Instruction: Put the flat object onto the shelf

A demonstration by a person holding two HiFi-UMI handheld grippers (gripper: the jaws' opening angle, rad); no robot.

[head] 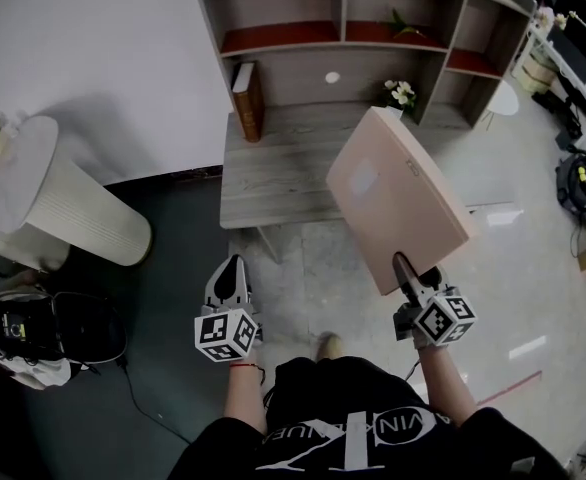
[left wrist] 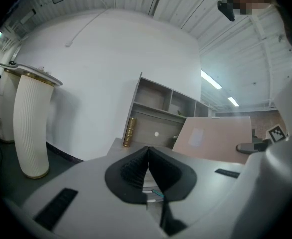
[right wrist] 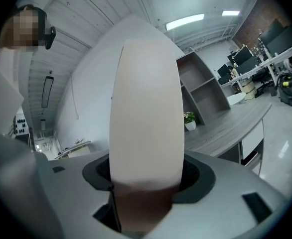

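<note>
In the head view the right gripper [head: 405,266] clamps the near corner of the flat object [head: 398,193], a pale pink board raised on a slant above the desk's [head: 273,183] front edge, probably so it can be carried edge-first toward the shelf [head: 343,40]. The shelf's upper bays look mostly bare, apart from a green sprig [head: 403,25]. Below them, a book [head: 247,98] leans at the left and a small flower pot [head: 401,95] stands at the right. The left gripper [head: 231,270] hangs low by the person's body. In the left gripper view its jaws are pressed together with nothing between them, apparently kept in reserve. In the right gripper view the jaws are closed on the board's edge, which rises straight up between them.
</note>
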